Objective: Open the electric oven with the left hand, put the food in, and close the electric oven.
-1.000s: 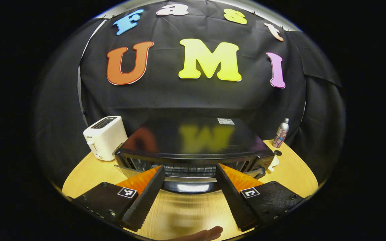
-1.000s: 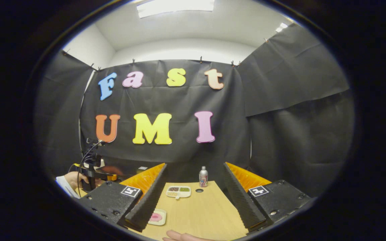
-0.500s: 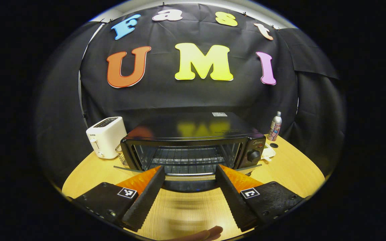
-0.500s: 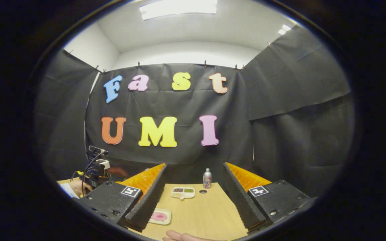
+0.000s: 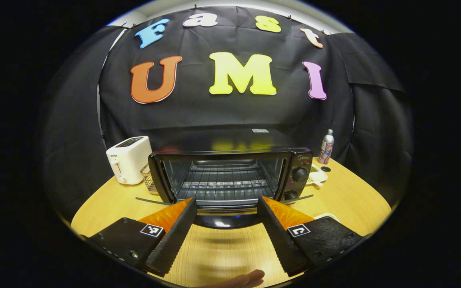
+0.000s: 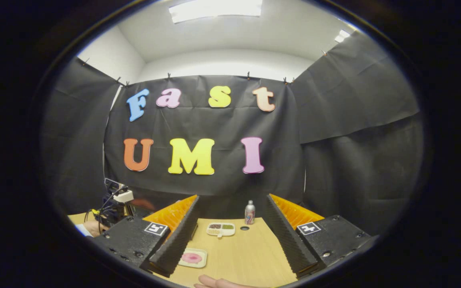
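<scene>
Electric oven (image 5: 230,170), long axis crosswise, mouth faced toward 6 o'clock, door lowered; both grippers' jaws spread, nothing held.

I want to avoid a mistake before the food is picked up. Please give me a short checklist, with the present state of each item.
1. Oven door down, cavity open: ok.
2. Rack inside bare: ok.
3. Left gripper open, holding nothing: ok.
4. Left gripper clear of door: cannot tell; its fingers overlap the door edge.
5. Right gripper open, holding nothing: ok.
6. Plate with pink food on table, beside right gripper's finger: ok.
</scene>
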Demonstrator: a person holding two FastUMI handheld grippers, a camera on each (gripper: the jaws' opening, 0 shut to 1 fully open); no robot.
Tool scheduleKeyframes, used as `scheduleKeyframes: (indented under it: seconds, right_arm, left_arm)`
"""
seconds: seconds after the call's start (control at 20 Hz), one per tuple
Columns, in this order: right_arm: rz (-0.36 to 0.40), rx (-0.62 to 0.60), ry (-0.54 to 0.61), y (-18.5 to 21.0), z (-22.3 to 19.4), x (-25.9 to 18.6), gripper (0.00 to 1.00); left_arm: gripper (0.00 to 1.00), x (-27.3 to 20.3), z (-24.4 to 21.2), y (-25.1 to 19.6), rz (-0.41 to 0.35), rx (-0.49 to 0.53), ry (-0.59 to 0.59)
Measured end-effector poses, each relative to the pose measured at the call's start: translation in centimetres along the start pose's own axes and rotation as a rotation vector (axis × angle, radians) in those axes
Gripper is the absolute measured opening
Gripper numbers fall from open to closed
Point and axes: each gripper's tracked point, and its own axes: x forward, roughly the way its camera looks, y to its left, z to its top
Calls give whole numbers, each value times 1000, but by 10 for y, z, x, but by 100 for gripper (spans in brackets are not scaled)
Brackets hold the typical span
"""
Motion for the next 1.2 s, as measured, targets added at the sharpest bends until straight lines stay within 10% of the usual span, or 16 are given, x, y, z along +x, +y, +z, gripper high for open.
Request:
scheduleKeyframes:
  seconds: [1.2]
  right_arm:
    - [3, 3, 112, 15, -51, 26, 99]
  left_arm:
    - [97, -21, -138, -4, -2, -15, 124]
